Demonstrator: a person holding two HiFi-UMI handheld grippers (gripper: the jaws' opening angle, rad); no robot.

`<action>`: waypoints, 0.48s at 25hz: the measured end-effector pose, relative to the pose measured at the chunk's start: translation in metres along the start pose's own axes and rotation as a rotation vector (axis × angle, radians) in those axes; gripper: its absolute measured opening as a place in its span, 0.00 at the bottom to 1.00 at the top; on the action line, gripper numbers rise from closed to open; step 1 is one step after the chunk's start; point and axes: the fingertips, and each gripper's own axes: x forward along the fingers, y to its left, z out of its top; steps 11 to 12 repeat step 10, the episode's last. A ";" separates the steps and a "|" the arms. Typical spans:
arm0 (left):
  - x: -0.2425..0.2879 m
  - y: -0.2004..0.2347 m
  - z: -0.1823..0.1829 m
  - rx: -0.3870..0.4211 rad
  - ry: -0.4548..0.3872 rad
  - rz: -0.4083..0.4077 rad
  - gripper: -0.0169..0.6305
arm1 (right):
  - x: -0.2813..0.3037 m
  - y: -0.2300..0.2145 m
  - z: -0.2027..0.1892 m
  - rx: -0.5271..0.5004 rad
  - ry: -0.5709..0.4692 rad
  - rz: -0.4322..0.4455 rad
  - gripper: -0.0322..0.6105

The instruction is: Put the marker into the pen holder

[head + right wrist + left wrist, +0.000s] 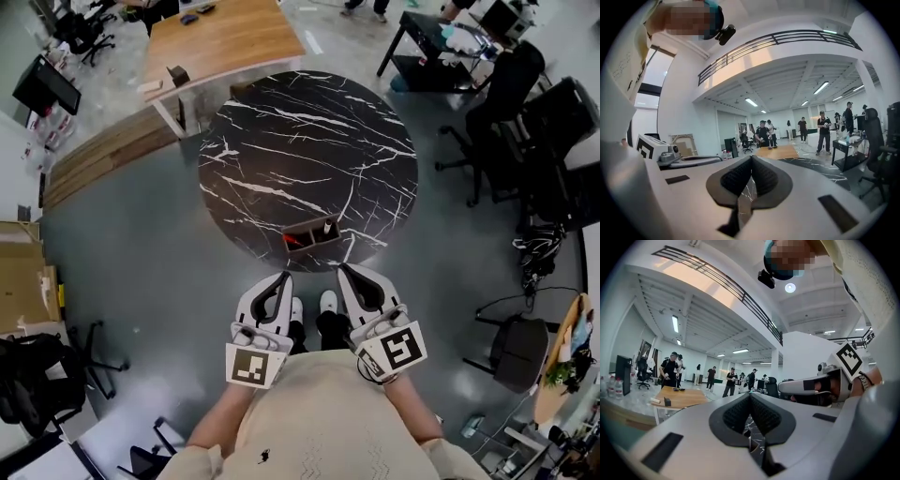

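A brown box-shaped pen holder (314, 234) stands at the near edge of the round black marble table (309, 141). Something white pokes out of its right end. A small red marker (292, 240) lies at its left end; I cannot tell whether it is inside or beside it. My left gripper (284, 277) and right gripper (343, 270) are held side by side close to my body, just short of the table edge, both shut and empty. In the left gripper view (750, 394) and the right gripper view (751, 158) the pads meet; only a sliver of marble shows below them.
A wooden table (225, 37) stands behind the marble one. Office chairs (525, 84) and a black desk (431, 42) are at the right, cardboard boxes (23, 272) at the left. Several people stand far off in the hall (670, 369).
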 end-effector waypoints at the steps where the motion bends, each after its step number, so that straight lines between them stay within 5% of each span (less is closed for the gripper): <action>1: -0.001 0.001 0.002 0.006 -0.006 -0.006 0.04 | 0.000 0.003 0.001 -0.004 -0.003 0.000 0.08; 12: -0.015 0.006 0.013 0.014 -0.041 -0.012 0.04 | -0.001 0.023 -0.003 -0.012 0.005 0.005 0.08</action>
